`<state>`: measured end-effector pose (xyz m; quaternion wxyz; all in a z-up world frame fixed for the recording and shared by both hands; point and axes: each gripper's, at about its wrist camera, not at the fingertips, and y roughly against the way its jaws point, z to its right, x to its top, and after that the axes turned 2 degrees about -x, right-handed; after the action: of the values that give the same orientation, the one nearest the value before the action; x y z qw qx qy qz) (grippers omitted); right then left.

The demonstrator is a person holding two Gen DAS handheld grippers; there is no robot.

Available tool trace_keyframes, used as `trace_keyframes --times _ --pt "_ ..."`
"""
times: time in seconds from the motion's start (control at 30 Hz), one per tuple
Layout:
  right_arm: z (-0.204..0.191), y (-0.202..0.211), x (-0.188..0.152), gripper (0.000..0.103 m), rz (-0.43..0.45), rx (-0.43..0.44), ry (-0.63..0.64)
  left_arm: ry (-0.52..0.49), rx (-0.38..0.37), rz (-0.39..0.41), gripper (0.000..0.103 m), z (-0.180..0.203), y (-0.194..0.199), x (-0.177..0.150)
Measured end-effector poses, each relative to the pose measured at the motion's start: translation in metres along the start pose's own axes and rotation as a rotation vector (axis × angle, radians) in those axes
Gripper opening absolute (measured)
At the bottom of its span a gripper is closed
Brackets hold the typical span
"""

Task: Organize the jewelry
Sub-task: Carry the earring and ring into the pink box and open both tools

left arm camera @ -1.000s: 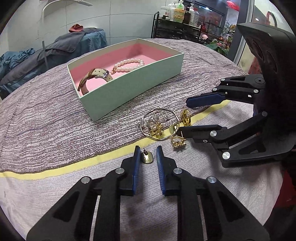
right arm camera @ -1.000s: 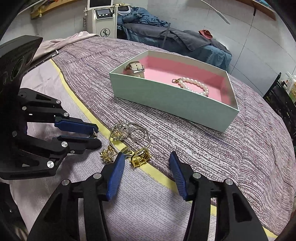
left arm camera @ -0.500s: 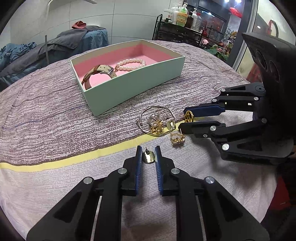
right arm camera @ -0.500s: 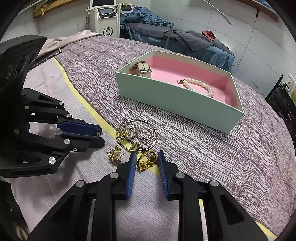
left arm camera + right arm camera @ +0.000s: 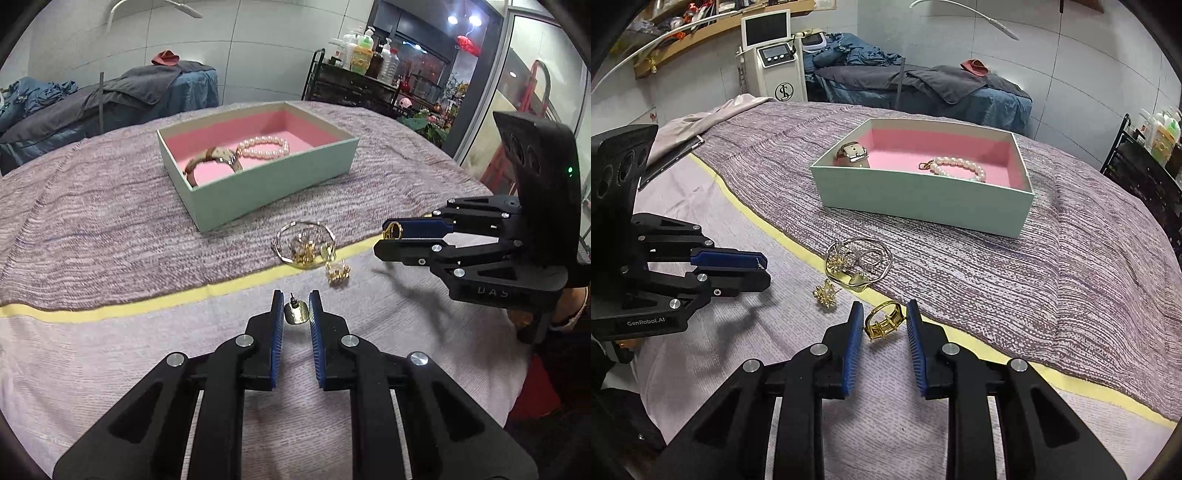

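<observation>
Seen from the right wrist camera, the left gripper sits at the left edge above the pale lilac part of the woven cloth on the table, its blue-padded fingers closed on a small gold stud earring, which the left wrist camera shows pinched between the pads. Just right of it a small gold flower-shaped earring lies loose on the cloth, near the yellow stripe. Beside that, further back, is a tangle of gold and silver hoops and rings, lying across the stripe and onto the purple weave. In the near centre the right gripper has its fingers clamped on a gold open-work band ring, held clear of the cloth. Far right of centre stands the mint-green cardboard box with pink lining, upright and open; inside, a tan leather strap with a silver buckle rests at the left end and a white pearl bracelet lies toward the right.
</observation>
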<state>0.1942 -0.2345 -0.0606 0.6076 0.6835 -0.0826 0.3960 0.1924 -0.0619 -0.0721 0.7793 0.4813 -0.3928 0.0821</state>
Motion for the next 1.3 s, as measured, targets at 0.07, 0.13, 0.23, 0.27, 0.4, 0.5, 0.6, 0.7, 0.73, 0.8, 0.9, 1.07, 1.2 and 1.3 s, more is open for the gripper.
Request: trace_keyframes --times 0.07,0.13,0.23,0.27,0.4,0.5,0.6,0.7,0.73,0.8,0.9,1.07,1.2,1.3 --pt "0.003 0.004 0.003 0.023 0.013 0.004 -0.017 -0.012 0.008 0.015 0.014 0.000 0.005 0.007" --pt "0.007 0.007 0.009 0.023 0.028 0.012 -0.037 -0.028 0.018 0.027 0.014 -0.001 0.007 0.017" --pt "0.013 0.009 0.022 0.023 0.047 0.014 -0.057 -0.042 0.035 0.040 0.014 -0.005 0.008 0.034" --pt "0.015 0.009 0.026 0.023 0.052 0.013 -0.059 -0.046 0.045 0.048 0.014 -0.007 0.009 0.040" --pt "0.020 0.012 0.051 0.023 0.080 0.000 -0.056 -0.064 0.068 0.065 0.014 -0.016 0.006 0.070" --pt "0.024 0.009 0.071 0.023 0.092 -0.008 -0.048 -0.048 0.072 0.062 0.014 -0.028 -0.002 0.096" --pt "0.030 -0.001 0.090 0.023 0.090 -0.027 -0.044 -0.027 0.075 0.047 0.014 -0.040 -0.015 0.121" --pt "0.037 -0.015 0.103 0.023 0.071 -0.038 -0.051 -0.003 0.067 0.016 0.014 -0.051 -0.034 0.145" --pt "0.040 -0.022 0.107 0.023 0.058 -0.039 -0.055 0.006 0.075 0.005 0.015 -0.055 -0.042 0.153" --pt "0.046 -0.036 0.113 0.023 0.031 -0.041 -0.068 0.002 0.095 -0.033 0.014 -0.059 -0.060 0.164" --pt "0.051 -0.054 0.121 0.023 -0.007 -0.055 -0.067 -0.002 0.108 -0.088 0.015 -0.064 -0.086 0.175" --pt "0.052 -0.081 0.128 0.023 -0.083 -0.070 -0.050 0.011 0.135 -0.165 0.015 -0.070 -0.121 0.178" --pt "0.049 -0.097 0.128 0.023 -0.132 -0.080 -0.028 0.006 0.149 -0.206 0.015 -0.071 -0.137 0.176" --pt "0.049 -0.105 0.126 0.023 -0.156 -0.081 -0.022 0.007 0.156 -0.218 0.015 -0.072 -0.143 0.172"
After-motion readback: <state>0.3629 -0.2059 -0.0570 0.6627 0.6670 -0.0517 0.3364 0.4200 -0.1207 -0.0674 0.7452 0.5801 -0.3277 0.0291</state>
